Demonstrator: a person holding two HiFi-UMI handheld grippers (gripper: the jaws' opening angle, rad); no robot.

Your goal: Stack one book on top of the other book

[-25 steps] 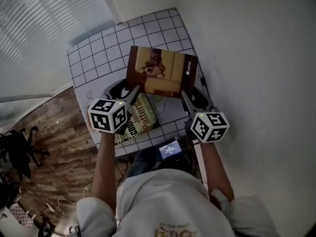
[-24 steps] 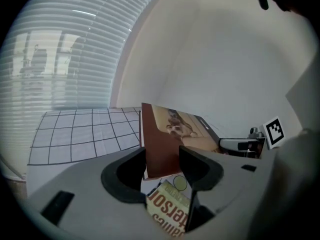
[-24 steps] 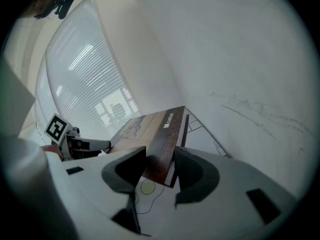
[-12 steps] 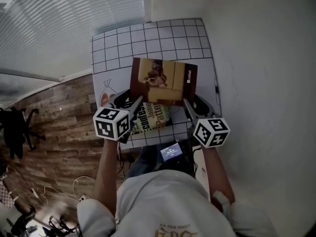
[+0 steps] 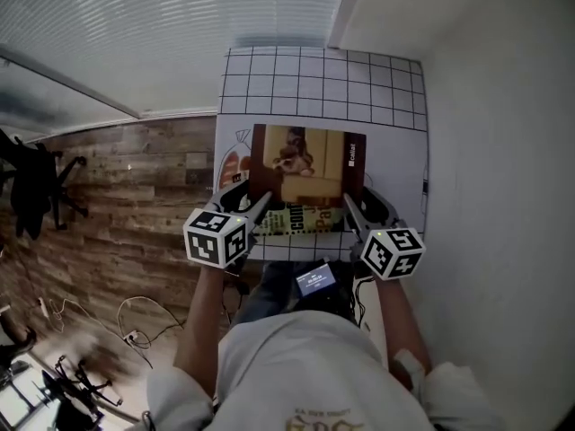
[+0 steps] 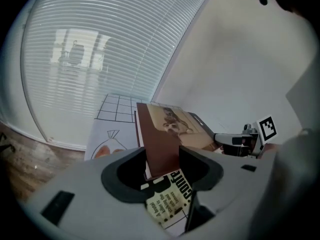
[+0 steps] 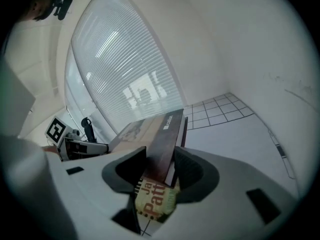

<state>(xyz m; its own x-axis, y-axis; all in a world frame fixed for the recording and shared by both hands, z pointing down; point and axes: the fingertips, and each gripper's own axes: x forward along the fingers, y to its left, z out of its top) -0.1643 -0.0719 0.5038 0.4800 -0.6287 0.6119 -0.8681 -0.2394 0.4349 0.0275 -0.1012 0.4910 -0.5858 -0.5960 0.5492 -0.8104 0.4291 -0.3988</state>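
Observation:
A brown book with a dog picture point(image 5: 307, 171) hangs level above the table, held by its two near corners. My left gripper point(image 5: 263, 203) is shut on its left corner and my right gripper point(image 5: 349, 203) on its right corner. In the left gripper view the brown book point(image 6: 161, 141) fills the gap of the left gripper point(image 6: 162, 166). In the right gripper view the brown book point(image 7: 165, 144) sits the same way in the right gripper point(image 7: 160, 171). A yellow-green paperback point(image 5: 305, 218) lies flat on the table right under it, with only its near edge showing. Print on the paperback point(image 6: 170, 199) point(image 7: 152, 201) shows below the jaws.
The table point(image 5: 359, 83) carries a white mat with a black grid and a printed bag drawing point(image 5: 235, 155). A white wall runs close along the right, window blinds at the back. Wooden floor, cables and a black chair point(image 5: 36, 187) lie left. A small screen point(image 5: 314, 281) hangs at my chest.
Both grippers have carried the brown book leftwards, from beside the paperback to over it. The paperback, earlier showing at the lower left, is now mostly covered.

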